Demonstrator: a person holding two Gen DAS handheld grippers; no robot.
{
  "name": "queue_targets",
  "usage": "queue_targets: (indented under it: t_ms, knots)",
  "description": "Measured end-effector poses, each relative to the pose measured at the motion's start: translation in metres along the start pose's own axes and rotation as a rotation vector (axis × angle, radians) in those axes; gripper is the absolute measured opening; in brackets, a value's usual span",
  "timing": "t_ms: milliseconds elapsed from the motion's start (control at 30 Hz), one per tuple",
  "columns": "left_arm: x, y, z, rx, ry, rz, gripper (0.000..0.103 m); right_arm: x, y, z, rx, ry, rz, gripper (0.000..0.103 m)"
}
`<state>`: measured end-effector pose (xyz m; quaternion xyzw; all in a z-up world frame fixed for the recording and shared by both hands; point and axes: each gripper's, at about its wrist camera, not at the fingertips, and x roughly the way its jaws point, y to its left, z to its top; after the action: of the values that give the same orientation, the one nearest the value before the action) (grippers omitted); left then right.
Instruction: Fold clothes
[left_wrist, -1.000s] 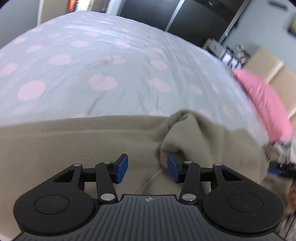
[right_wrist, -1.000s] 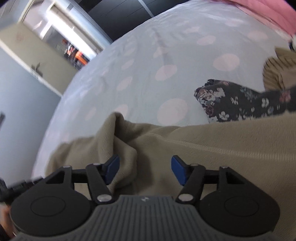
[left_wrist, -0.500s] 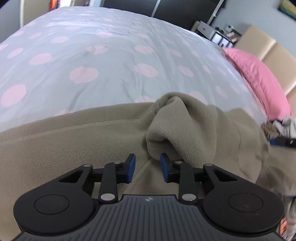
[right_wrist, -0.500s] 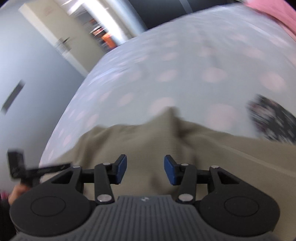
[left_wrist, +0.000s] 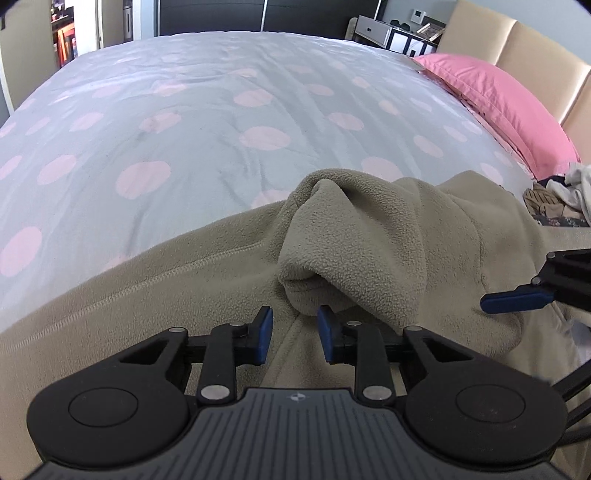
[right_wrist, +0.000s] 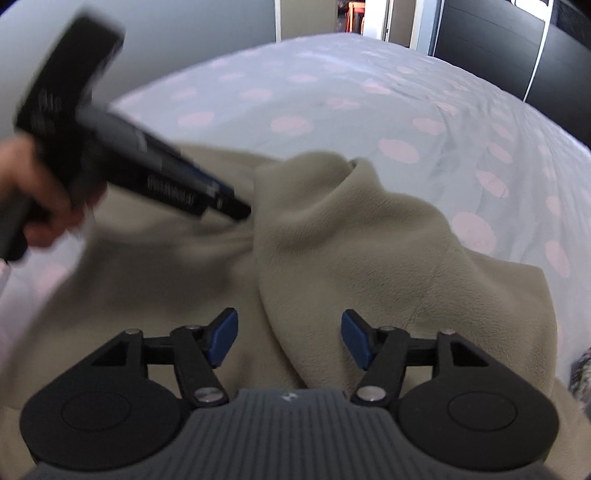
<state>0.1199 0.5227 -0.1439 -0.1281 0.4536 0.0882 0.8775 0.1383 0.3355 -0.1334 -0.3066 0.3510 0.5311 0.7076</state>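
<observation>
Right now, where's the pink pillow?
Left wrist view, upper right: the pink pillow lies at the head of the bed against the beige headboard, beyond the fleece. The right wrist view doesn't show it.

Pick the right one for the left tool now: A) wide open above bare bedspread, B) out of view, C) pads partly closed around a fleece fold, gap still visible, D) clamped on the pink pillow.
C: in the left wrist view the left tool has its blue pads on either side of a bunched fold of the beige fleece garment, with a clear gap between them, so it is not clamped.
</observation>
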Motion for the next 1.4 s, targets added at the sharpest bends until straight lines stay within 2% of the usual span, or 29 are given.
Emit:
queue_targets:
  t_ms: [200,267,300,333,367,433,500,567,733,800,867,1000,1067,1133,1200,1333,1400]
  knots:
    - [0.000,-0.007,0.003,0.050,-0.007,-0.005,0.024,0.018,0.032,-0.013,-0.257,0.045,-0.199,0.066]
    - [-0.001,-0.009,0.002,0.073,-0.017,-0.009,0.023,0.023,0.039,-0.019,-0.344,0.050,-0.259,0.052]
    - [-0.001,-0.010,0.002,0.086,-0.022,-0.011,0.021,0.024,0.039,-0.021,-0.366,0.054,-0.279,0.040]
    - [-0.002,-0.012,0.001,0.103,-0.028,-0.010,0.021,0.023,0.037,-0.021,-0.368,0.055,-0.285,0.036]
    - [-0.002,-0.013,0.000,0.119,-0.033,-0.010,0.021,0.019,0.033,-0.019,-0.348,0.049,-0.281,0.032]
    - [-0.001,-0.016,-0.002,0.147,-0.038,-0.018,0.020,0.011,0.022,-0.015,-0.298,0.031,-0.268,0.014]
    - [0.002,-0.018,-0.003,0.161,-0.039,-0.057,0.016,0.000,0.010,-0.010,-0.245,0.001,-0.265,0.009]
    - [0.006,-0.022,-0.003,0.178,-0.037,-0.086,0.013,-0.011,-0.001,-0.005,-0.195,-0.031,-0.264,0.008]
    - [0.026,-0.035,0.002,0.215,-0.025,-0.074,0.013,-0.034,-0.020,0.006,-0.145,-0.079,-0.253,0.008]
    - [0.035,-0.035,0.007,0.207,-0.040,-0.061,0.007,-0.043,-0.024,0.008,-0.136,-0.091,-0.244,0.008]
    - [0.041,-0.034,0.016,0.212,-0.085,-0.028,0.000,-0.051,-0.027,0.008,-0.135,-0.103,-0.235,0.007]
    - [0.043,-0.034,0.036,0.206,-0.213,0.023,0.000,-0.061,-0.024,0.006,-0.150,-0.116,-0.212,0.007]
    - [0.043,-0.037,0.040,0.210,-0.247,0.041,0.000,-0.060,-0.019,0.006,-0.168,-0.122,-0.210,0.007]
    - [0.049,-0.040,0.035,0.239,-0.227,0.067,0.000,-0.049,-0.016,0.004,-0.166,-0.116,-0.197,0.007]
    - [0.059,-0.034,0.024,0.244,-0.172,0.071,0.000,-0.035,-0.013,0.001,-0.151,-0.094,-0.163,0.007]
    - [0.061,-0.011,-0.004,0.207,-0.090,0.119,0.000,-0.010,-0.002,-0.016,-0.168,-0.032,-0.104,0.007]
    - [0.048,0.006,-0.013,0.146,-0.083,0.109,0.000,0.001,0.003,-0.025,-0.184,-0.010,-0.093,0.007]
